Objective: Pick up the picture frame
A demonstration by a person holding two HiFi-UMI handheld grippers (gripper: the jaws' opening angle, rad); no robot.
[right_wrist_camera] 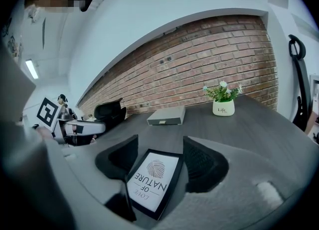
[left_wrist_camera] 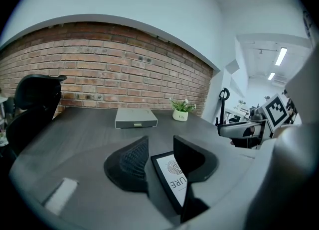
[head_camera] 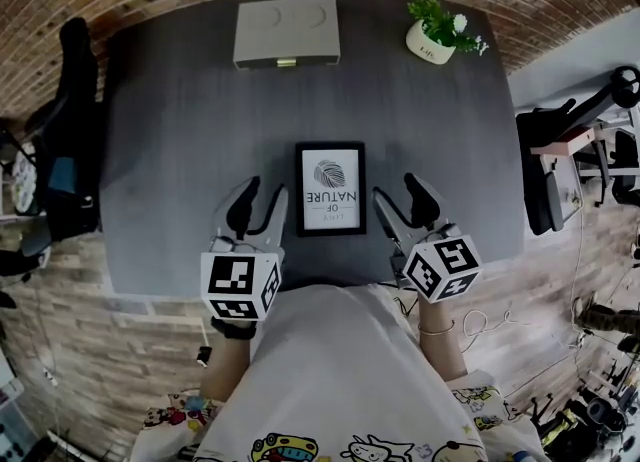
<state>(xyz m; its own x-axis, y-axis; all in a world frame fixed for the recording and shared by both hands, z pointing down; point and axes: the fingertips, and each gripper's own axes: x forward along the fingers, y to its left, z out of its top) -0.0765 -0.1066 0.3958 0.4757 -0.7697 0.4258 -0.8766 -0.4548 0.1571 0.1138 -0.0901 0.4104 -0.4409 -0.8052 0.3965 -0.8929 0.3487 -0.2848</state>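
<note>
The picture frame (head_camera: 330, 188) is black with a white print reading "Love of Nature". It lies flat on the dark grey table (head_camera: 180, 150), near the front edge. My left gripper (head_camera: 258, 209) stands open just left of the frame, and my right gripper (head_camera: 402, 204) stands open just right of it. In the left gripper view the frame (left_wrist_camera: 172, 176) shows low between the open left gripper (left_wrist_camera: 160, 155), partly behind the right-hand jaw. In the right gripper view the frame (right_wrist_camera: 152, 179) lies between and below the open right gripper (right_wrist_camera: 158, 158). Neither gripper holds anything.
A flat grey box (head_camera: 286, 33) sits at the table's back middle and a small potted plant (head_camera: 435, 32) at the back right. A black chair (head_camera: 70, 130) stands left of the table, and more chairs and gear (head_camera: 570, 150) stand to the right. A brick wall lies behind.
</note>
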